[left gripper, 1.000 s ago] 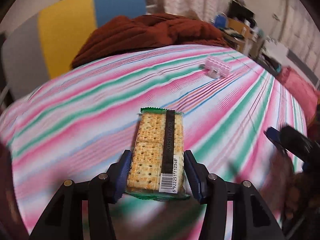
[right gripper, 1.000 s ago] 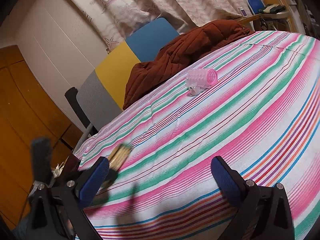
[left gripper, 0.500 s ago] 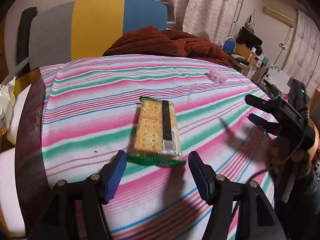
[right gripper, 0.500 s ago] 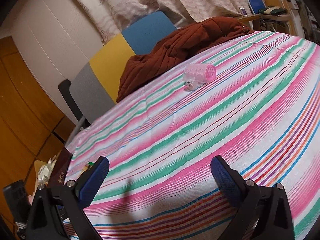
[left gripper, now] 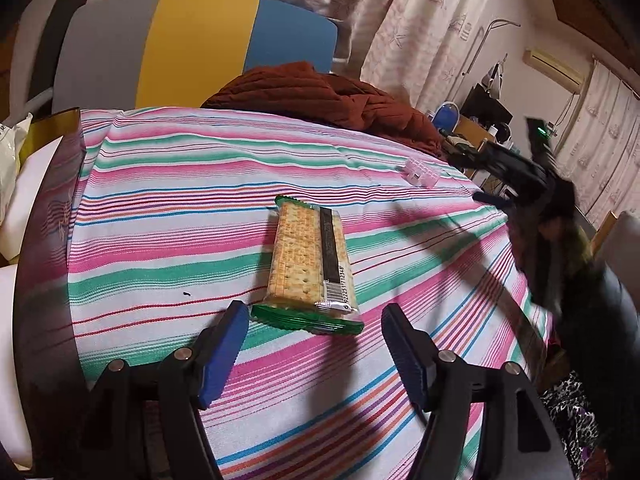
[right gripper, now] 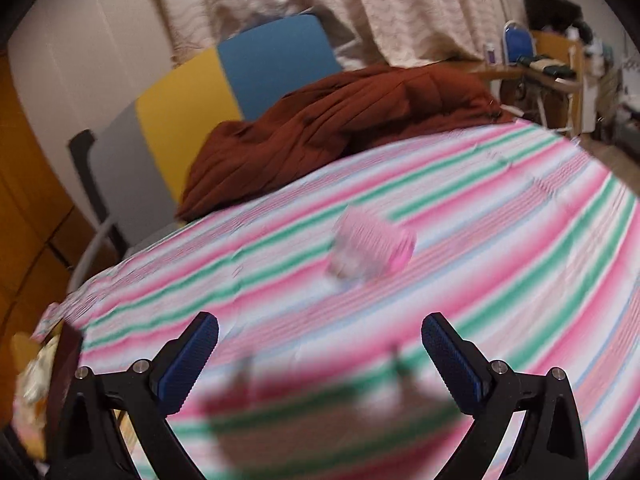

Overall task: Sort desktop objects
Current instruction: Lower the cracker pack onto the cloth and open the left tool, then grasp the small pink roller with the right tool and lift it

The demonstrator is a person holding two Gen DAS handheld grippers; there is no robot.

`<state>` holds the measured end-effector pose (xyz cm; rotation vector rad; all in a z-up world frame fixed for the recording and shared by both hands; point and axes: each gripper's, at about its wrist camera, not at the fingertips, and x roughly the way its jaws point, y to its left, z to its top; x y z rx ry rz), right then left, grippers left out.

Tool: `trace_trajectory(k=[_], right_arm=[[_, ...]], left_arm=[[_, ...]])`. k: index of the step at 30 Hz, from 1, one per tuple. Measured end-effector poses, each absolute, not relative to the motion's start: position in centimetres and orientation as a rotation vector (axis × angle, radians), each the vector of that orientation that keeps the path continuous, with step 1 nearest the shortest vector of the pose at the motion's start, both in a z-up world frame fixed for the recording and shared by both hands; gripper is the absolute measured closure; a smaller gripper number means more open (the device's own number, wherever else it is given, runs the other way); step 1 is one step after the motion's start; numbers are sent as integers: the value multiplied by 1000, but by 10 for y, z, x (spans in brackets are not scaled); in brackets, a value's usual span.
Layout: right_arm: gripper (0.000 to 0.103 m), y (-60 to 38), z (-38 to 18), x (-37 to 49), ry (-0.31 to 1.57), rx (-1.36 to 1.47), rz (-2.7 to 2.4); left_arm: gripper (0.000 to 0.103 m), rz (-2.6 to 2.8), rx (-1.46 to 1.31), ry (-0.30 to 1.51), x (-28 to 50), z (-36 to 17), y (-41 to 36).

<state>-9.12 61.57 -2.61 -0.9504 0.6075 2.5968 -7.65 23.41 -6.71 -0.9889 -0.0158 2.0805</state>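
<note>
Striped tablecloth [left gripper: 168, 184], pink, green and white woven fabric, covering the table. Cracker packet [left gripper: 310, 266], clear wrapper with green ends, black band and barcode label, lying flat on the cloth just ahead of the left gripper [left gripper: 314, 346]; blue-padded fingers spread wide, nothing between them, packet untouched. Pink ribbed plastic cylinder [right gripper: 370, 244], blurred, resting on the cloth ahead of the right gripper [right gripper: 320, 354]; fingers likewise wide apart and empty. Rust-brown quilted garment [right gripper: 340, 128] heaped at the far table edge. Chair [left gripper: 200, 44] with grey, yellow and blue back panels behind it.
</note>
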Motion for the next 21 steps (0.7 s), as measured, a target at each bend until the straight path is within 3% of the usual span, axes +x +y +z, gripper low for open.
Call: trace_trajectory(k=[11,13,14,21], right_arm=[[1,664,-52,-188,427,-1121,2496],[26,660,-60,-198,352,-1189,2489],[31,657,-63,-201,315,-1222,2483],[31,621,-65,-178,261,-1283,2544]], left_arm=[[32,2055,-989,-90,-80,-71,229],[32,2054,-988,-96,-80,-71,229],[32,2054,-988,-97,-80,-71,229],[32,2053,-985,-106,-79,-72,229]])
